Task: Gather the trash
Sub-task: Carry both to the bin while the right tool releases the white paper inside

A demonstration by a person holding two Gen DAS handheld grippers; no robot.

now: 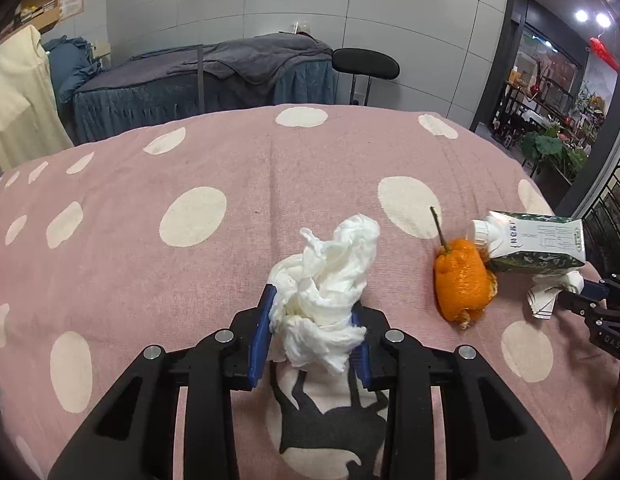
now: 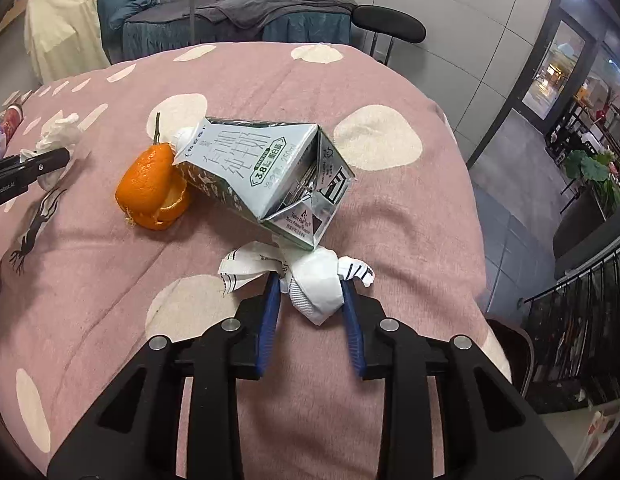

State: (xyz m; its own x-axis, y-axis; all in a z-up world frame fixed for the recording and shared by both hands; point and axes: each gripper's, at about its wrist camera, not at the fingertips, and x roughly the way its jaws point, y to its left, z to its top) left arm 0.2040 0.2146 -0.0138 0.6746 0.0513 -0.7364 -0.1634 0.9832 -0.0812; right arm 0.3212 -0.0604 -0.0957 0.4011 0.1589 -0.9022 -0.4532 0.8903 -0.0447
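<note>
My left gripper (image 1: 312,312) is shut on a crumpled white tissue (image 1: 326,280) over the pink dotted cloth (image 1: 190,160). My right gripper (image 2: 310,300) has its blue pads around a crumpled white wrapper with dark stripes (image 2: 310,280), closed on it. Just beyond it lies a silver-green milk carton (image 2: 262,168) on its side, its cap end resting on an orange peel with a stem (image 2: 150,188). In the left wrist view the peel (image 1: 464,280), the carton (image 1: 538,240) and the wrapper (image 1: 550,296) lie at the right, with the right gripper (image 1: 578,292) at it.
The cloth-covered table (image 2: 390,208) drops off at the right to the floor and a dark railing (image 2: 590,320). A black stool (image 2: 390,24) and a blue-draped bed (image 2: 230,20) stand beyond the far edge. Some items lie at the far left (image 2: 10,120).
</note>
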